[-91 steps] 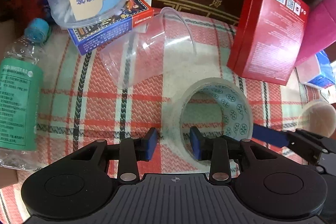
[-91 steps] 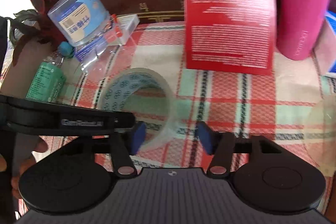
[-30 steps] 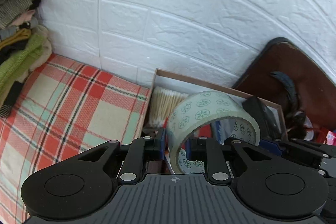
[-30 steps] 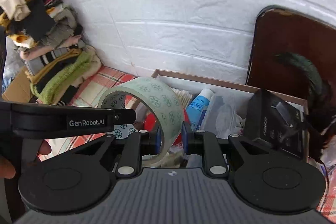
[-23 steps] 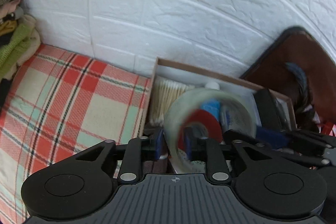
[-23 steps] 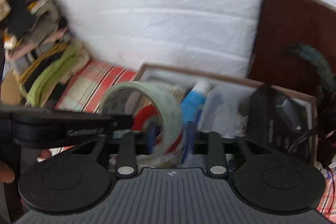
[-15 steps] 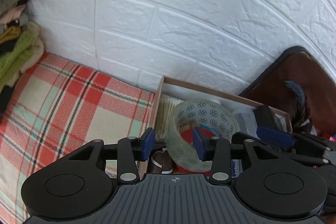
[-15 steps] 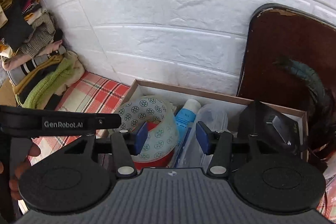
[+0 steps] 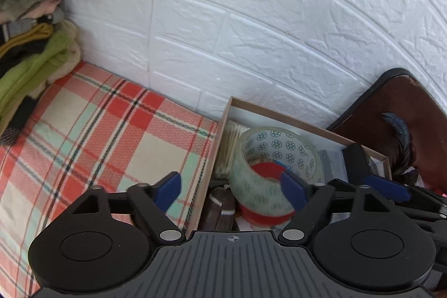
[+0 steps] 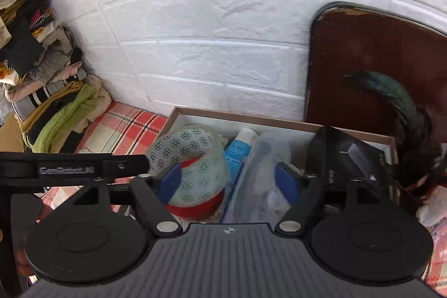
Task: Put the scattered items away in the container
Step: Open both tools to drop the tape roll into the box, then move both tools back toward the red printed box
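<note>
The patterned tape roll (image 9: 268, 169) lies in the brown cardboard box (image 9: 220, 136) on top of a red roll (image 9: 265, 215), next to cotton swabs (image 9: 227, 147). My left gripper (image 9: 232, 190) is open and empty just above the box's left edge. My right gripper (image 10: 229, 182) is open and empty above the box, with the tape roll (image 10: 195, 166) below its left finger. A blue tube (image 10: 237, 150), a clear bag (image 10: 262, 172) and a black box (image 10: 346, 158) also lie in the box (image 10: 243, 117).
The box stands on a red plaid cloth (image 9: 92, 141) against a white brick wall (image 9: 251, 27). Folded clothes (image 10: 42, 88) are stacked at the left. A dark brown board (image 10: 377, 60) with a feather leans at the right.
Both grippers carried the tape roll from the table to the box, opened and let it drop in. In the last half second both jaws opened wider and drew back a little.
</note>
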Demonstrator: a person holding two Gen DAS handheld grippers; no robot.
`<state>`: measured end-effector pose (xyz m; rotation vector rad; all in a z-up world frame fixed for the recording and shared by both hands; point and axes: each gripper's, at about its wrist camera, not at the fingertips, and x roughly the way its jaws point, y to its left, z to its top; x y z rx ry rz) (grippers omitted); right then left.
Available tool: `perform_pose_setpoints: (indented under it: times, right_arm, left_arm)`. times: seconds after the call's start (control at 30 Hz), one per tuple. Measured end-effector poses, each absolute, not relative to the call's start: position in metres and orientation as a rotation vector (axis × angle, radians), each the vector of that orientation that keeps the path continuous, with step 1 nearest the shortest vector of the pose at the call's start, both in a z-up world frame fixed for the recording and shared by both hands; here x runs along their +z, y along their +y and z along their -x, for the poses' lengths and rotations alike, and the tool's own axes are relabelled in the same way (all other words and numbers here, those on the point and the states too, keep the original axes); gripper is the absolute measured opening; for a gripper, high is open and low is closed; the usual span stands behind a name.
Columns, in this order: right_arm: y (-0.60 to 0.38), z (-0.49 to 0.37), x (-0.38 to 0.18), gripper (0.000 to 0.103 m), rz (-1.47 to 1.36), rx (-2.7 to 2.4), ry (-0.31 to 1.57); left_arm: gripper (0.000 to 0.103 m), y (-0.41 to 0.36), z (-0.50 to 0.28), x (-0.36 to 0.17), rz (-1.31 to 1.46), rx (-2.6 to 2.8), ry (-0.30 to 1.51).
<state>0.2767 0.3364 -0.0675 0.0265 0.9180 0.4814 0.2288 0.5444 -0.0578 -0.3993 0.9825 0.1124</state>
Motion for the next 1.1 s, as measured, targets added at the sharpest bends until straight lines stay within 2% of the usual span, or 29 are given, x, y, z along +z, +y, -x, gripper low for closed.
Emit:
perform_pose_setpoints:
  times: [0.13, 0.2, 0.3, 0.8, 1.1]
  right_arm:
    - [0.323, -0.263, -0.062, 0.092, -0.037, 0.476, 0.918]
    - [0.316, -0.253, -0.061, 0.099, -0.040, 0.472, 0.926]
    - [0.305, -0.238, -0.061, 0.102, -0.045, 0.465, 0.937]
    - [0.233, -0.174, -0.052, 0.103, -0.071, 0.458, 0.955]
    - [0.146, -0.145, -0.066, 0.103, -0.103, 0.494, 0.961]
  left_arm:
    - [0.094, 0.541, -0.217, -0.054, 0.413, 0.124, 0.976]
    - [0.094, 0.533, -0.207, -0.055, 0.411, 0.115, 0.982]
    - [0.096, 0.522, -0.194, -0.056, 0.409, 0.101, 0.991]
    - [0.096, 0.446, -0.140, -0.053, 0.418, 0.033, 1.014]
    - [0.097, 0.344, -0.114, -0.052, 0.389, 0.071, 1.018]
